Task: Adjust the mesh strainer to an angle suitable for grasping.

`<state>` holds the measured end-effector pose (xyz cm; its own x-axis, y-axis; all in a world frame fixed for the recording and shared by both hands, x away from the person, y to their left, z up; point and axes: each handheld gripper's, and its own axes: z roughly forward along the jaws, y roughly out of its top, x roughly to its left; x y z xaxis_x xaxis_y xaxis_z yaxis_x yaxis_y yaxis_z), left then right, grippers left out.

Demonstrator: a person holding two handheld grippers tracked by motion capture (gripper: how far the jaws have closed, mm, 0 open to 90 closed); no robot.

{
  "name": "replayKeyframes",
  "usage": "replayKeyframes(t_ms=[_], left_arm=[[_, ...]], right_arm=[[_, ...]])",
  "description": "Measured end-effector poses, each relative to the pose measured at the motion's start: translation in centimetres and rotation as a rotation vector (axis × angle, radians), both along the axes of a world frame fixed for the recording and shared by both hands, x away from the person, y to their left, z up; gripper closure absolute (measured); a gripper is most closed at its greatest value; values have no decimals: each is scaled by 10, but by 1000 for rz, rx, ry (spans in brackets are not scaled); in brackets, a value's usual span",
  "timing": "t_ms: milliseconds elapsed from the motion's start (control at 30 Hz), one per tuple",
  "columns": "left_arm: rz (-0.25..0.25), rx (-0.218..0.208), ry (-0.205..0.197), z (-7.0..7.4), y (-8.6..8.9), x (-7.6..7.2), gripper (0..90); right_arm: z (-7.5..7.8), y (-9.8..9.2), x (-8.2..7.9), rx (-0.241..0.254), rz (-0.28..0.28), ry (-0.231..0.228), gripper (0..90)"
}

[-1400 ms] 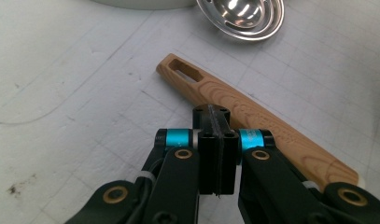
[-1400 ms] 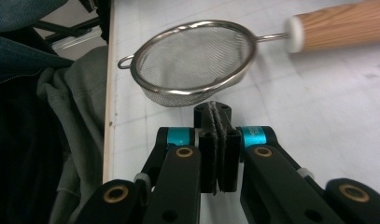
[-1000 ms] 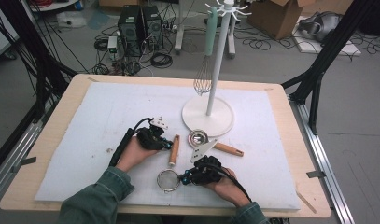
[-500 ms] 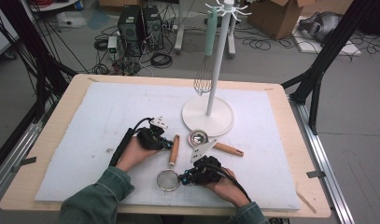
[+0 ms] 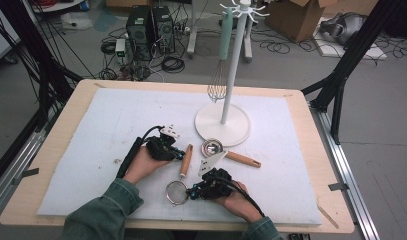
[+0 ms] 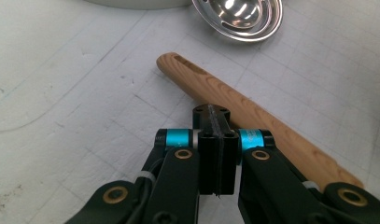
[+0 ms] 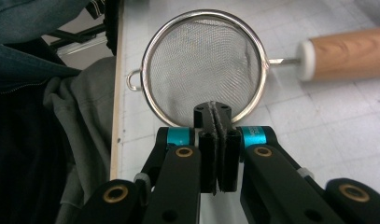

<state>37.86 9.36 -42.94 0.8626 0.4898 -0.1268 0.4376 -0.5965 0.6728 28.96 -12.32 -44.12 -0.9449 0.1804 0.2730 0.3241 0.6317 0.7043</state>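
Observation:
A small mesh strainer point(image 5: 176, 193) with a wooden handle point(image 5: 186, 160) lies on the white mat point(image 5: 91, 150) near the front. My left gripper point(image 5: 181, 154) is shut and empty, its tips right beside that handle point(image 6: 253, 121); whether they touch it is unclear. My right gripper point(image 5: 191, 192) is also shut and empty, and points at the strainer's rim. In the right gripper view the shut jaws point(image 7: 218, 112) overlap the near rim of the mesh bowl point(image 7: 206, 65). A steel ladle bowl point(image 5: 211, 148) with its own wooden handle point(image 5: 243, 160) lies just behind.
A white stand point(image 5: 222, 125) rises at the back of the mat, with a whisk point(image 5: 218, 85) hanging from its top hooks. The ladle bowl point(image 6: 239, 16) lies close ahead of the left jaws. The table's front edge point(image 7: 116, 116) is close beside the strainer.

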Motion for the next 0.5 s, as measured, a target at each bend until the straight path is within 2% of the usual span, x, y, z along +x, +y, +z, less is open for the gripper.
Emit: replayKeyframes(t_ms=[100, 300, 500], left_arm=[[1, -5, -3, 1, 0, 0, 896], [5, -2, 5, -1, 1, 1, 896], [5, 4, 6, -1, 0, 1, 896]], right_arm=[[1, -3, 1, -10, -14, -1, 896], [1, -1, 0, 1, -18, -5, 896], [1, 3, -2, 11, 3, -4, 896]])
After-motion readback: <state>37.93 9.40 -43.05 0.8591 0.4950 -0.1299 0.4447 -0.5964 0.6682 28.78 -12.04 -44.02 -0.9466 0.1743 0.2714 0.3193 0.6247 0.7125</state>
